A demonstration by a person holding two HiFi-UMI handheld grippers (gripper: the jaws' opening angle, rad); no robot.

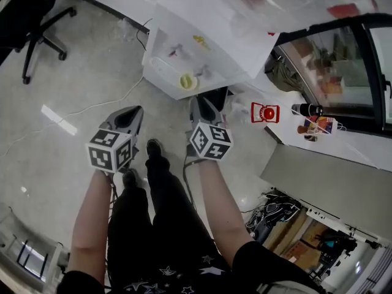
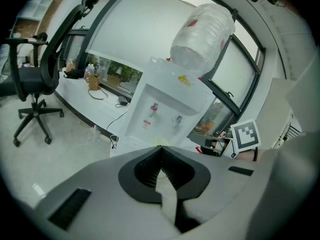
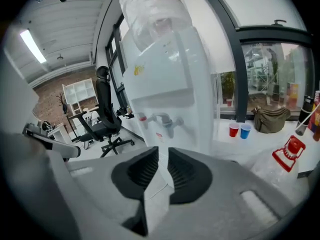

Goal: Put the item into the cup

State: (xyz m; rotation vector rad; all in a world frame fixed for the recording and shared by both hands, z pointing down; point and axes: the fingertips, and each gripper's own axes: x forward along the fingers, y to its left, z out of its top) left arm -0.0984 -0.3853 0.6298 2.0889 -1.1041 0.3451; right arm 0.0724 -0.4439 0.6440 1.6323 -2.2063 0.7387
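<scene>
An office chair (image 1: 30, 17) stands on the floor at your far left; your left gripper (image 1: 131, 116) hangs over the floor with its jaws pressed together at the tips and nothing between them. Ahead stands a white water dispenser (image 1: 202, 41) with a clear bottle (image 2: 202, 34) upside down on top; its front carries a small yellow mark and a red label under one tap, both too small to read. On its drip tray sits a pale yellow round thing (image 1: 188, 81), seen from above with no long axis to read; it lies ahead of both grippers, apart from either pair of jaws. Your right gripper (image 1: 201, 106) points at the dispenser, its jaws a narrow slit apart and holding nothing. Further right a red-and-white object (image 1: 265, 112) stands upright on the white ledge, well clear of your right jaws; any print on it is illegible. In the right gripper view a red cup (image 3: 233, 130) and a blue cup (image 3: 245, 130) stand upright, just beside each other, on the sill by the window; which of these things is the item cannot be told.
</scene>
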